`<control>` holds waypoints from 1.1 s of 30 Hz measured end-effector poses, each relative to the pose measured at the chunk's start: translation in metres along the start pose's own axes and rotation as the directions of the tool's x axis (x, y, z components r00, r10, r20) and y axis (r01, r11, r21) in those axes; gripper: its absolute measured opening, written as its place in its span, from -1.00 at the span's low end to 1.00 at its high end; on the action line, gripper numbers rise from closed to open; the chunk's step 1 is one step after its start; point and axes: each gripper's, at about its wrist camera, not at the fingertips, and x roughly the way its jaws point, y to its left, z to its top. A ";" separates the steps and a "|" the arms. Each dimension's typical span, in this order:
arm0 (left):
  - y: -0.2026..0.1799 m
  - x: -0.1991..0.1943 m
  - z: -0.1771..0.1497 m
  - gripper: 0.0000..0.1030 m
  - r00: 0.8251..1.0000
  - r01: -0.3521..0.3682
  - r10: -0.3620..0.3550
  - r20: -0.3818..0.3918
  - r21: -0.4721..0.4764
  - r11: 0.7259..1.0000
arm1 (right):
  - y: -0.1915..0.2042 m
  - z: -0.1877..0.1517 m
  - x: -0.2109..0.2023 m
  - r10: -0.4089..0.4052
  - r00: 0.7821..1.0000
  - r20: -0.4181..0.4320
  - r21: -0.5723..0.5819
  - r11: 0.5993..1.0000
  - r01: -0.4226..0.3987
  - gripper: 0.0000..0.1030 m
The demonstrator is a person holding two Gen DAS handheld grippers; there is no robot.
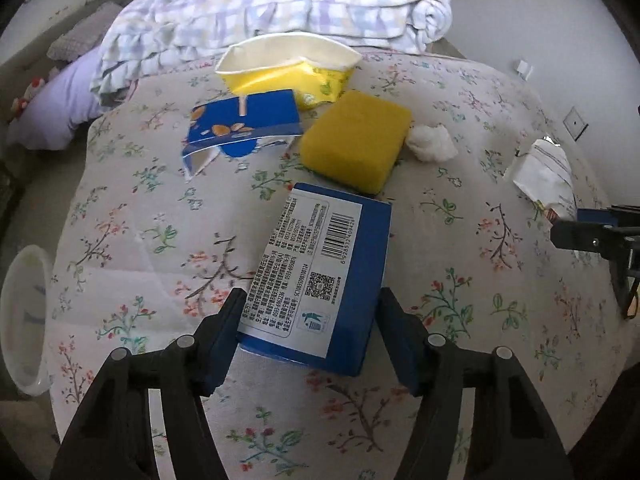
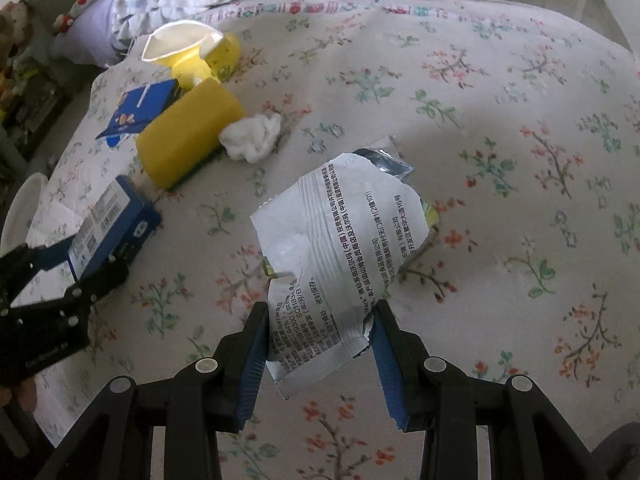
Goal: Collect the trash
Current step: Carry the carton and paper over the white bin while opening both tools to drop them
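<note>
Two grippers were at work on the bed (image 1: 500, 92). The left gripper (image 1: 306, 334) had its jaws around the near end of the blue box (image 1: 320, 280), the right pad not clearly touching, so the box could slip if lifted now. The right gripper (image 2: 320, 354) pinched the torn white wrapper (image 2: 340, 236); that thin foil might tear or slide out. Other trash lay beyond.

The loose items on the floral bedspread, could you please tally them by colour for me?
Blue: 2, the blue box and torn blue carton
Yellow: 2, the sponge and crushed yellow cup
White: 2, the crumpled tissue and snack wrapper
Total: 6
</note>
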 end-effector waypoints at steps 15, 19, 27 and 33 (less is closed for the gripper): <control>0.111 -0.062 -0.006 0.30 0.992 -0.119 0.122 0.027 -0.095 0.988 | 0.114 0.040 0.016 0.079 0.997 0.010 -0.131 0.988 -0.077 -0.14; 0.147 -0.077 -0.014 0.30 0.988 -0.144 0.151 0.034 -0.152 0.978 | 0.149 0.047 0.024 0.107 0.994 0.005 -0.166 0.980 -0.105 -0.14; 0.211 -0.091 -0.034 0.30 0.981 -0.182 0.195 0.026 -0.256 0.950 | 0.206 0.054 0.041 0.137 0.990 -0.016 -0.223 0.965 -0.137 -0.14; 0.260 -0.092 -0.055 0.30 0.980 -0.170 0.196 0.030 -0.381 0.909 | 0.239 0.058 0.058 0.142 0.989 -0.033 -0.254 0.956 -0.145 -0.14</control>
